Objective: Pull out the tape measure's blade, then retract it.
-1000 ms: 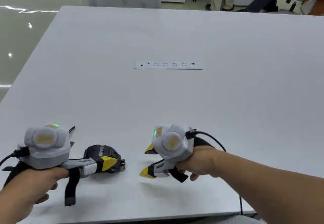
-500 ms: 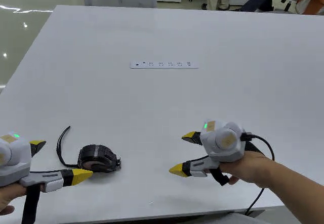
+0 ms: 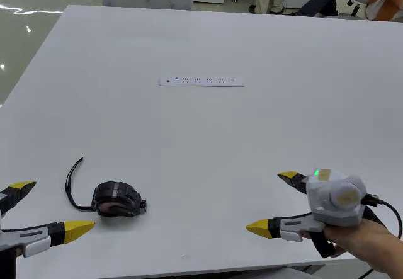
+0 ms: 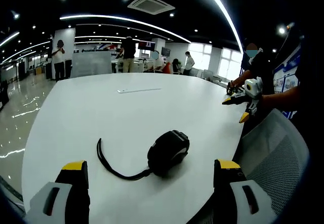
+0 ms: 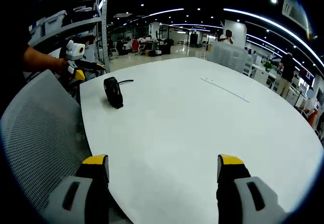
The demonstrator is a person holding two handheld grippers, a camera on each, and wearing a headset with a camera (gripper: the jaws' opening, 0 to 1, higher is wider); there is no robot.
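1. Tape measure: a dark, rounded case that rests on the white table near the front edge, on the person's left side. The blade is wound inside the case. A black wrist strap runs from the case and curls across the table toward the left. Nothing touches the case or the strap.

2. Left gripper: it is positioned just left of the tape measure, at the front edge of the table. Its two yellow-tipped jaws are spread wide and grip nothing. In the left gripper view, the tape measure lies ahead of the left gripper, between the lines of the two jaws but clear of both tips.

3. Right gripper: it is held in the person's hand well to the right of the tape measure, also near the front edge. Its jaws are spread wide and are empty. In the right gripper view, the right gripper points across bare table, with the tape measure far off to the upper left.

4. Surroundings: a white power strip lies flat near the middle of the table, well apart from the tape measure. A grey mesh chair back stands beside the table edge.
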